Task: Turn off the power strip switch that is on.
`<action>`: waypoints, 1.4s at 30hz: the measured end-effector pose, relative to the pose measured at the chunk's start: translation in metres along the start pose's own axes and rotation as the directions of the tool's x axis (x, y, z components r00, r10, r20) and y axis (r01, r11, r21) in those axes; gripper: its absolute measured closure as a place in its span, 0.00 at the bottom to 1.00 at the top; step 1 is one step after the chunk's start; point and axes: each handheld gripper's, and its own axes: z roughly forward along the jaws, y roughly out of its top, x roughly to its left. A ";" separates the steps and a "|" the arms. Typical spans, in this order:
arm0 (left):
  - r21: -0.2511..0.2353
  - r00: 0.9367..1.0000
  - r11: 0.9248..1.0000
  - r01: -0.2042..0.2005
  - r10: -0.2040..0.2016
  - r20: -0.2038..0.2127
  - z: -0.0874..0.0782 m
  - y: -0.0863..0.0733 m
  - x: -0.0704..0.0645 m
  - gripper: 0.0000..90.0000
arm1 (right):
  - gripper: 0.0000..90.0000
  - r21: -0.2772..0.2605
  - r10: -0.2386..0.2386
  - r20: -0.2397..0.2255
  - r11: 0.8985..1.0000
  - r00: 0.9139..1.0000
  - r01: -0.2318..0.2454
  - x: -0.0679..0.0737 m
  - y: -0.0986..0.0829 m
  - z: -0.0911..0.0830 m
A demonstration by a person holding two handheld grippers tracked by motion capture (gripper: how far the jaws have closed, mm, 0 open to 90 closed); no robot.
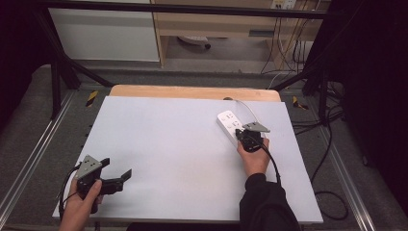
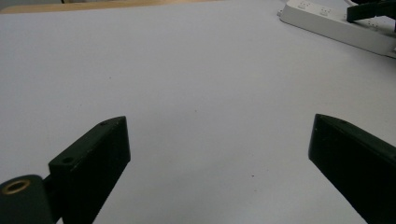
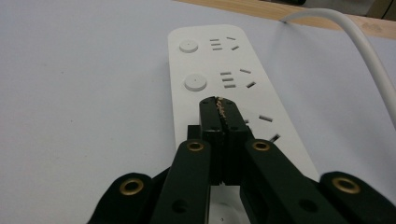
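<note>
Table (image 1: 183,144) white-covered; right gripper (image 3: 223,109) closed, empty, over power strip (image 3: 210,60); left gripper (image 2: 219,154) wide open, empty.

No readable text, no brand, no numbers — the white power strip (image 3: 224,84) bears unlabelled sockets and round buttons.

The left gripper (image 1: 126,176) sits near left, jaws spread wide, gripped by the left hand (image 1: 82,202). The right gripper (image 3: 223,106) reaches far right, jaws pressed together, fingertips pointing down.

White table (image 1: 183,144) with wooden far edge; cabinet (image 1: 103,33) beyond; floor cables (image 1: 332,197).
</note>
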 end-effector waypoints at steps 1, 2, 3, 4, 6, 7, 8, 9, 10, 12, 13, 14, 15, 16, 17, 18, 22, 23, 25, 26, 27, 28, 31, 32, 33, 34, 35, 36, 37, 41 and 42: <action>0.001 1.000 1.000 0.001 -0.001 0.001 0.000 0.000 0.000 0.06 | 1.00 0.001 -0.002 -0.001 1.000 1.000 0.002 0.000 0.000 0.000; 0.001 1.000 1.000 0.002 -0.002 0.001 0.000 0.000 0.000 0.06 | 1.00 0.001 -0.002 -0.001 1.000 1.000 0.002 0.000 0.000 0.000; 0.000 1.000 1.000 0.001 -0.001 -0.001 0.000 0.000 0.000 0.06 | 1.00 0.001 -0.002 -0.001 1.000 1.000 0.002 0.000 0.000 0.000; -0.001 1.000 1.000 0.001 -0.001 -0.001 0.000 0.000 0.000 0.06 | 1.00 0.001 -0.003 0.001 1.000 1.000 0.003 0.000 0.000 0.000; -0.001 1.000 1.000 0.002 -0.002 -0.001 0.000 0.000 0.000 0.06 | 1.00 0.001 -0.008 0.005 1.000 1.000 0.008 0.001 0.000 0.000; 0.000 1.000 1.000 0.000 0.000 -0.001 0.000 0.000 0.000 0.06 | 1.00 0.001 -0.008 0.005 1.000 1.000 0.008 0.001 0.000 0.000; 0.000 1.000 1.000 0.000 0.000 0.000 0.000 0.000 0.000 0.06 | 1.00 0.003 -0.014 0.005 1.000 1.000 0.014 0.001 0.000 0.000; 0.000 1.000 1.000 0.000 0.000 0.000 0.000 0.000 0.000 0.06 | 1.00 0.003 -0.015 0.006 1.000 1.000 0.015 0.001 0.000 0.000; -0.001 1.000 1.000 0.000 0.000 0.000 0.000 0.000 0.000 0.06 | 1.00 0.002 -0.013 0.006 1.000 1.000 0.013 0.001 0.000 0.000; 0.000 1.000 1.000 0.001 -0.001 0.000 0.000 0.000 0.000 0.06 | 1.00 0.002 -0.011 0.007 1.000 1.000 0.011 0.001 0.000 0.000; 0.001 1.000 1.000 0.002 -0.002 0.000 0.000 0.000 0.000 0.06 | 1.00 0.002 -0.010 0.009 1.000 1.000 0.010 0.001 0.000 0.000; 0.001 1.000 1.000 0.002 -0.002 0.000 0.000 0.000 0.000 0.06 | 1.00 0.001 -0.007 0.009 1.000 1.000 0.007 0.001 0.000 0.000; 0.001 1.000 1.000 0.003 -0.003 -0.001 0.000 0.000 0.000 0.06 | 1.00 -0.001 -0.001 0.006 1.000 1.000 0.001 0.001 0.000 0.000; 0.001 1.000 1.000 0.003 -0.003 -0.001 0.000 0.000 0.000 0.06 | 1.00 -0.001 -0.001 0.006 1.000 1.000 0.001 0.001 0.000 0.000; 0.001 1.000 1.000 0.003 -0.003 -0.001 0.000 0.000 0.000 0.06 | 1.00 -0.002 0.004 0.002 1.000 1.000 -0.004 0.001 0.000 0.000; 0.000 1.000 1.000 0.004 -0.004 -0.001 0.000 0.000 0.000 0.06 | 1.00 -0.003 0.003 0.001 1.000 1.000 -0.003 0.002 0.000 0.000; 0.001 1.000 1.000 0.002 -0.002 0.001 0.000 0.000 0.000 0.06 | 1.00 -0.006 0.000 -0.002 1.000 1.000 0.000 0.002 0.000 0.001; 0.001 1.000 1.000 0.003 -0.003 0.001 0.000 0.000 0.000 0.06 | 1.00 -0.005 0.002 -0.004 1.000 1.000 -0.002 0.002 0.000 0.001; 0.000 1.000 1.000 0.001 -0.001 0.000 0.000 0.000 0.000 0.06 | 1.00 -0.004 0.007 -0.005 1.000 1.000 -0.007 0.001 0.001 0.001; 0.000 1.000 1.000 0.001 -0.001 -0.001 0.000 0.000 0.000 0.06 | 1.00 -0.003 0.005 -0.004 1.000 1.000 -0.005 0.002 0.001 0.001; 0.002 1.000 1.000 0.001 -0.001 0.001 0.000 0.000 0.000 0.06 | 1.00 -0.007 0.000 -0.008 1.000 1.000 0.000 0.001 0.000 0.001; 0.002 1.000 1.000 0.000 0.000 0.001 0.000 0.000 0.000 0.06 | 1.00 -0.006 0.008 -0.010 1.000 1.000 -0.008 0.001 0.000 0.001; 0.007 1.000 1.000 -0.002 0.002 0.001 0.000 0.000 -0.001 0.06 | 1.00 -0.003 -0.003 -0.006 1.000 1.000 0.003 0.002 0.000 0.001; 0.006 1.000 1.000 -0.001 0.001 0.001 0.000 0.000 -0.001 0.06 | 1.00 0.000 -0.004 -0.006 1.000 1.000 0.004 0.002 0.000 0.001; 0.005 1.000 1.000 0.000 0.000 0.002 0.000 0.000 -0.001 0.06 | 1.00 0.001 -0.004 -0.007 1.000 1.000 0.004 0.002 0.000 0.001; 0.005 1.000 1.000 0.000 0.000 0.001 0.000 0.000 -0.001 0.06 | 1.00 -0.003 0.001 -0.007 1.000 1.000 -0.001 0.001 0.000 0.001; 0.006 1.000 1.000 0.000 0.000 0.000 0.000 0.000 -0.001 0.06 | 1.00 -0.004 0.008 -0.008 1.000 1.000 -0.008 0.002 -0.001 0.000; 0.008 1.000 1.000 0.000 0.000 -0.001 0.000 0.000 -0.001 0.06 | 1.00 -0.004 -0.002 -0.005 1.000 1.000 0.002 0.002 -0.001 0.000; 0.007 1.000 1.000 0.000 0.000 0.000 0.000 0.000 -0.001 0.06 | 1.00 -0.001 -0.014 0.000 1.000 1.000 0.014 0.003 0.000 0.000; 0.008 1.000 1.000 -0.003 0.003 0.002 0.000 0.000 -0.001 0.06 | 1.00 0.000 -0.016 0.000 1.000 1.000 0.016 0.003 0.000 0.000; 0.007 1.000 1.000 -0.003 0.003 0.002 0.000 0.000 -0.002 0.06 | 1.00 0.000 -0.016 0.002 1.000 1.000 0.016 0.004 0.000 0.000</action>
